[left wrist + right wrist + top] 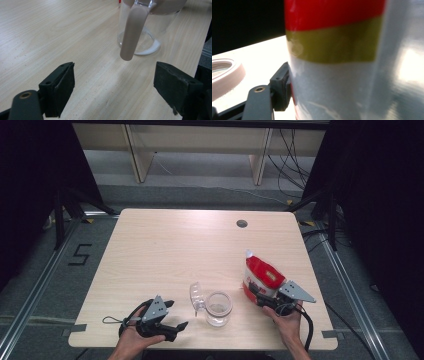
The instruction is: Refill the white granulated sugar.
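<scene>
A red and white pouch [261, 276] with a white spout stands upright at the table's right front. My right gripper [257, 292] is closed around its lower part. In the right gripper view the pouch [337, 62] looms close, and one black pad [283, 87] lies against its side; the other jaw is hidden behind it. A clear glass jar [218, 308] with its lid [196, 295] flipped open stands at the front middle. My left gripper [176, 314] rests open at the front left, aimed at the jar [147, 30] and its handle [131, 32], with nothing between its jaws [113, 85].
A round cable hole [242, 223] sits near the table's far edge. The wooden table [165, 250] stretches bare behind the jar. Black curtains hang on both sides. The jar's pale rim [224, 70] shows left of the pouch in the right gripper view.
</scene>
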